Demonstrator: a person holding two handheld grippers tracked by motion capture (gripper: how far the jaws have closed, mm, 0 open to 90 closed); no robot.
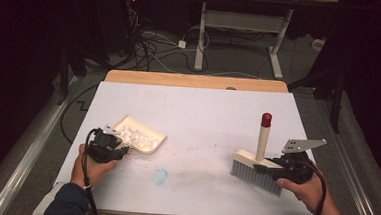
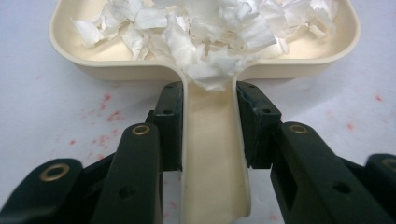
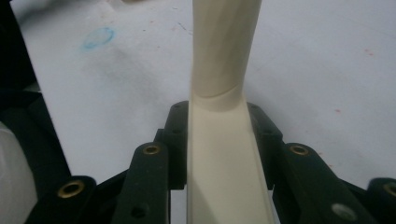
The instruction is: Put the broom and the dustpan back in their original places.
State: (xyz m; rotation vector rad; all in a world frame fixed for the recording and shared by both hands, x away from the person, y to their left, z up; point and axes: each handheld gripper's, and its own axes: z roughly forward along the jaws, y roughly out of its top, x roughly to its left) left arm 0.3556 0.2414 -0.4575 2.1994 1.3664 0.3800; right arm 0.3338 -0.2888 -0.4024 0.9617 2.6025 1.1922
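Your left fingers (image 2: pixel 210 121) clamp the dustpan (image 1: pixel 139 134) handle, scraps (image 1: pixel 134 135) already inside; your right fingers (image 3: pixel 219 140) clamp the brush (image 1: pixel 257 164). The bench (image 1: pixel 203 118) looks swept; emptying remains.

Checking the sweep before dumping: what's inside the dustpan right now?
The dustpan holds a heap of torn white paper scraps, spilling toward its handle. The pan floor beneath the heap is covered, so anything under it can't be seen.
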